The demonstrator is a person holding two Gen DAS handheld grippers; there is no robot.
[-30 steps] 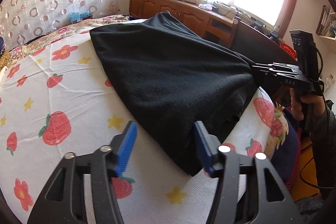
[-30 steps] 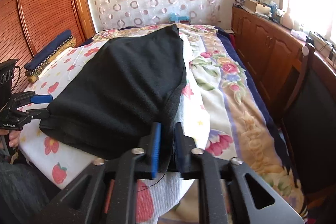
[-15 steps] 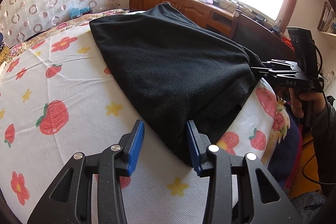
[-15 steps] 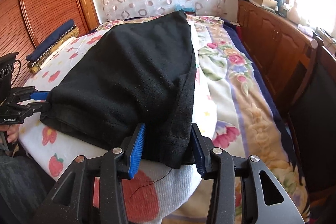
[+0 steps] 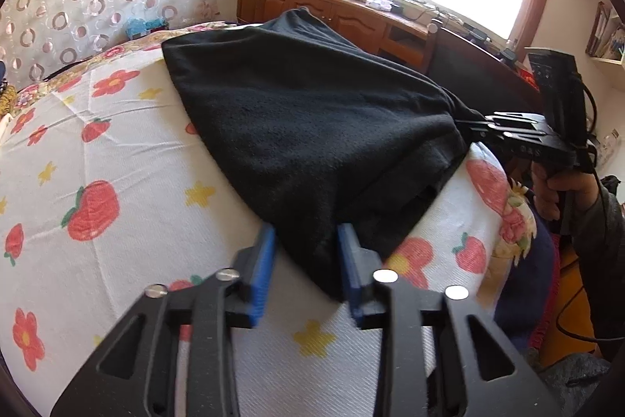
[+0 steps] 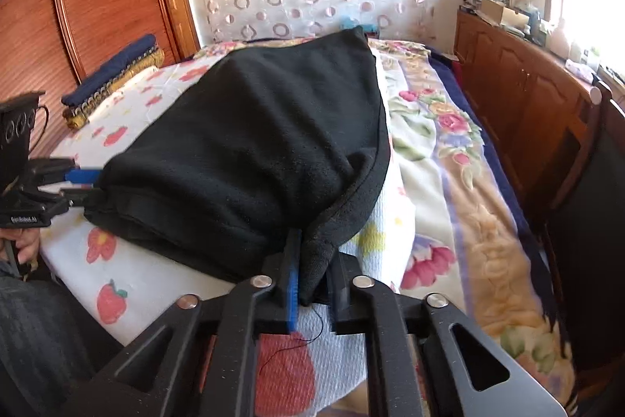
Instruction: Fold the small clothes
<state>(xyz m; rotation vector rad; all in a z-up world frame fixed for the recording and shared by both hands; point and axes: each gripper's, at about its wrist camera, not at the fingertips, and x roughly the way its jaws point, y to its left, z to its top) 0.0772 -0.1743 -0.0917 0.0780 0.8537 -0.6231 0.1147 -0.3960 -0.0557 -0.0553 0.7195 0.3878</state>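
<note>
The left gripper (image 5: 306, 268) stands partly open, its blue pads either side of the near corner of the black garment (image 5: 312, 127) without pinching it. The right gripper (image 6: 314, 284) is closed tight on the garment's other near corner, bunching the hem between its pads. The garment lies spread over the fruit-print sheet (image 5: 117, 182) on the bed (image 6: 480, 221).

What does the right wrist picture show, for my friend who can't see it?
The right gripper is pinching the near corner of a black garment spread on a bed with a strawberry sheet. At far left, the left gripper is at the garment's other near corner.
</note>
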